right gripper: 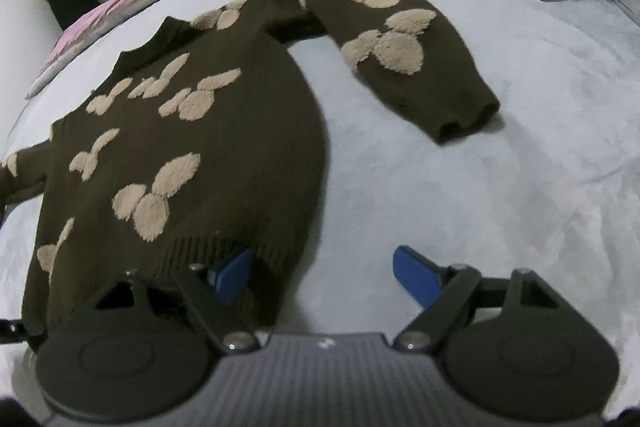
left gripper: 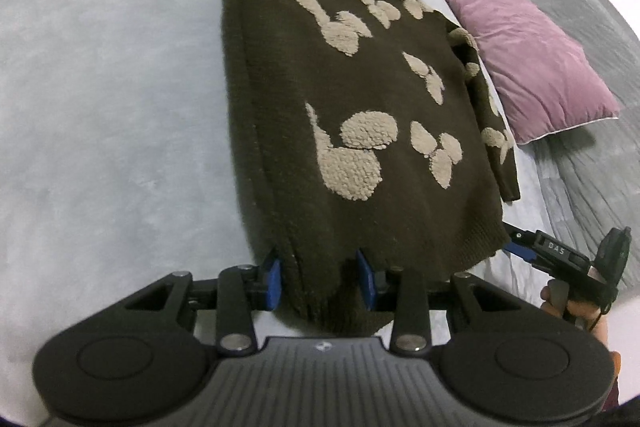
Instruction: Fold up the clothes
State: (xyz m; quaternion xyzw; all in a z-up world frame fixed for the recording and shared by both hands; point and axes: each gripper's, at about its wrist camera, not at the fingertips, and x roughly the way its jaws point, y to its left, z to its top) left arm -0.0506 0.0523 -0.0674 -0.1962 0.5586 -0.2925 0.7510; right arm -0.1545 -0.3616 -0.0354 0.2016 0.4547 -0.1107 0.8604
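Blue bedsheet (right gripper: 500, 187) under flat sweater (left gripper: 360, 87): left gripper (left gripper: 320, 277) straddles hem unclamped, right gripper (right gripper: 324, 275) spread at hem corner; bite both ribbing layers evenly.

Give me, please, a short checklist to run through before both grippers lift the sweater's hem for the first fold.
1. Left gripper astride the hem of the sweater: ok, fabric sits between its blue pads, jaws not closed.
2. Right gripper astride the hem: not ok, only its one pad meets the hem corner; the other lies over bare bedsheet.
3. Sweater body flat: ok, no big wrinkles.
4. Right-hand sleeve: not ok, it is still spread outward, not folded in.
5. Pink pillow clear of the sweater: cannot tell, that sleeve lies close beside it.
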